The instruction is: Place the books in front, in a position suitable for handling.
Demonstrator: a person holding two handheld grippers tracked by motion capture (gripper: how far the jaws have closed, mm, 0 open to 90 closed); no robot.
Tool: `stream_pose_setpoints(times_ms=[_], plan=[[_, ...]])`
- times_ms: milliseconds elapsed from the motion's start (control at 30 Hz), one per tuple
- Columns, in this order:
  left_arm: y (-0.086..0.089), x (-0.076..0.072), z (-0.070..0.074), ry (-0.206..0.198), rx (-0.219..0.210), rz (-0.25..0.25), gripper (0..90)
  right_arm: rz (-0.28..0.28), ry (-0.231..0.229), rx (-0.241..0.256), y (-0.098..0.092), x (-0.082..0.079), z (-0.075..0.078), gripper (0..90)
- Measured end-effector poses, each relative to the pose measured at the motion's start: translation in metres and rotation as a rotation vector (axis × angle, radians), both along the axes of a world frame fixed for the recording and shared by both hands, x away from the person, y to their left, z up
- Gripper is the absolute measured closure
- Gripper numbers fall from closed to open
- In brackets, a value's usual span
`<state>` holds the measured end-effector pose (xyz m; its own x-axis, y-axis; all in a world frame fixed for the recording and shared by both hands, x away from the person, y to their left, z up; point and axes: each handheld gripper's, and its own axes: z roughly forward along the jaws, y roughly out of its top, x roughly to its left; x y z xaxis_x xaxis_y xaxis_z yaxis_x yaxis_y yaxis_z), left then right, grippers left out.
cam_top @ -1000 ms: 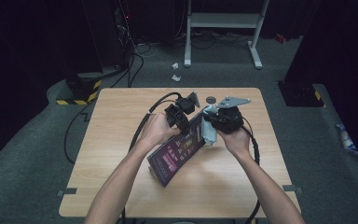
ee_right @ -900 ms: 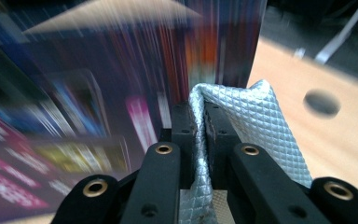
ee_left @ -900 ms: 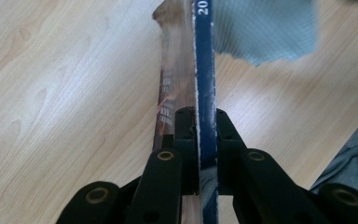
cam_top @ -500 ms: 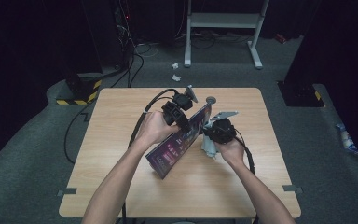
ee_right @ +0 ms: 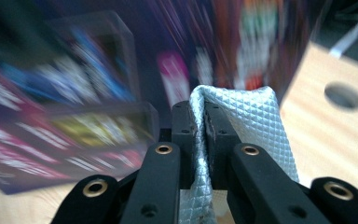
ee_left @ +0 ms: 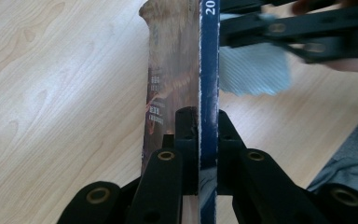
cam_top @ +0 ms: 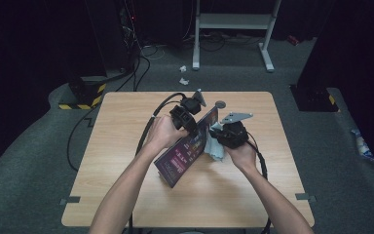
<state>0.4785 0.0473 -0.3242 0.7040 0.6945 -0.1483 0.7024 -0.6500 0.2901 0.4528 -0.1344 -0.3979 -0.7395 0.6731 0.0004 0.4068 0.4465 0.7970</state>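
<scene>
A thin purple book (cam_top: 187, 148) stands tilted on its edge in the middle of the wooden table (cam_top: 126, 126). My left gripper (cam_top: 191, 127) is shut on its upper edge; in the left gripper view its jaws clamp the blue spine (ee_left: 209, 93). My right gripper (cam_top: 215, 141) is shut on a pale blue quilted cloth (cam_top: 216, 153) and holds it against the book's printed cover. In the right gripper view the cloth (ee_right: 242, 121) folds up between the jaws, with the blurred cover (ee_right: 98, 93) right behind it.
A small round dark disc (cam_top: 220, 104) lies on the table behind the book. Black cables (cam_top: 151, 126) trail from both grippers across the table. A white metal stand (cam_top: 233, 34) and scraps of paper (cam_top: 183, 75) are on the floor beyond the far edge.
The right gripper with the cloth has slid down along the book's cover toward the person. The left gripper still holds the book, shifted slightly left and tilted more upright.
</scene>
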Motion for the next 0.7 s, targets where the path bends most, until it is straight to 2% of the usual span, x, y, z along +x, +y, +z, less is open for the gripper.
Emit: stream_pose_setpoints(times_ms=[100,200,267,367,533,700], plan=[[-0.001,0.001,-0.001,0.007,0.003,-0.004,83.4,0.040,-0.053,0.024,0.004,-0.008,0.022,84.3],[-0.004,0.000,-0.002,0.012,0.006,-0.012,83.4,0.069,-0.080,0.052,0.009,-0.016,0.039,84.4],[-0.004,0.000,-0.002,0.011,0.014,-0.014,83.4,0.080,-0.079,0.023,0.014,-0.018,0.039,84.4],[-0.002,0.000,-0.003,0.016,0.001,-0.004,83.4,0.083,-0.057,0.002,0.016,-0.018,0.028,84.4],[0.003,-0.002,-0.004,0.012,0.007,0.002,83.4,0.054,0.014,-0.031,0.014,-0.010,-0.003,84.3],[0.005,-0.005,0.000,0.013,-0.026,-0.009,83.4,0.029,0.059,-0.072,0.017,-0.001,-0.031,84.3]])
